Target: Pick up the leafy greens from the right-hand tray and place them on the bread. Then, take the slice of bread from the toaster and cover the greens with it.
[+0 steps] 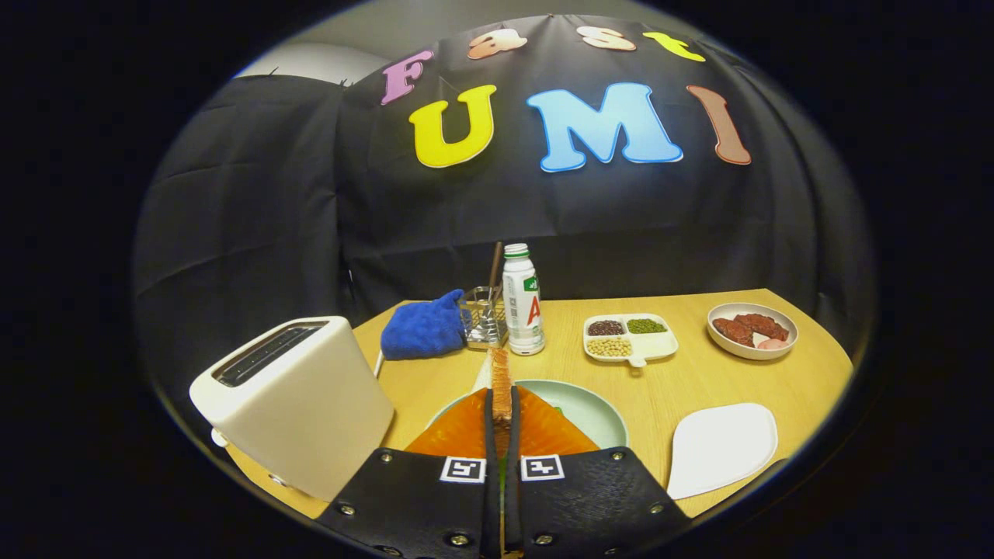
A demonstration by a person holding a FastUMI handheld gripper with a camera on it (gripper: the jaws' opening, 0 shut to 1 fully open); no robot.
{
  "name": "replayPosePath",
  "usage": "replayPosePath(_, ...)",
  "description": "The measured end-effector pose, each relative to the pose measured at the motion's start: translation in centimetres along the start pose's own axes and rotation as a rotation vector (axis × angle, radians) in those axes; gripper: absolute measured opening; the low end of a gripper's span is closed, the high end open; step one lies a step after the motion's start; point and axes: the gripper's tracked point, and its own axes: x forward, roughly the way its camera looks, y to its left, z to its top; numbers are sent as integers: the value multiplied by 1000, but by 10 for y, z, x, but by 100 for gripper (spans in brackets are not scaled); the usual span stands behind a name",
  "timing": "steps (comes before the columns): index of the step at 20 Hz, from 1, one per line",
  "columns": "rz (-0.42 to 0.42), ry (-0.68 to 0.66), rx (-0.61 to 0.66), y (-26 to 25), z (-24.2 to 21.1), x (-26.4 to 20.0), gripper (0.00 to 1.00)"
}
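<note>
My gripper [502, 404] is shut on a slice of toasted bread [501, 371]. The slice stands upright and edge-on between the two fingers, and its top pokes out past the tips. Directly under and beyond the fingers lies a pale green plate [594, 410]; the fingers hide most of what is on it. A cream toaster [299, 396] stands just to the left of the fingers, and its dark slots look empty. The white tray [722, 446] on the right is bare.
At the back of the wooden table [683, 380] are a blue mitt [423, 326], a wire holder [483, 318], a white bottle [523, 310], a divided dish of beans [629, 338] and a bowl of meat [752, 330].
</note>
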Motion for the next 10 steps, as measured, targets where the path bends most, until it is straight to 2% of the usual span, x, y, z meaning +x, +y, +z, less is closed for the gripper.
replayPosePath(4,-36,12,-35,-10,-5,1,5)
replayPosePath(7,-58,23,-43,-16,-8,3,14)
replayPosePath(8,-72,27,-39,-20,-11,4,14)
replayPosePath(10,-93,43,-40,-27,-13,4,22)
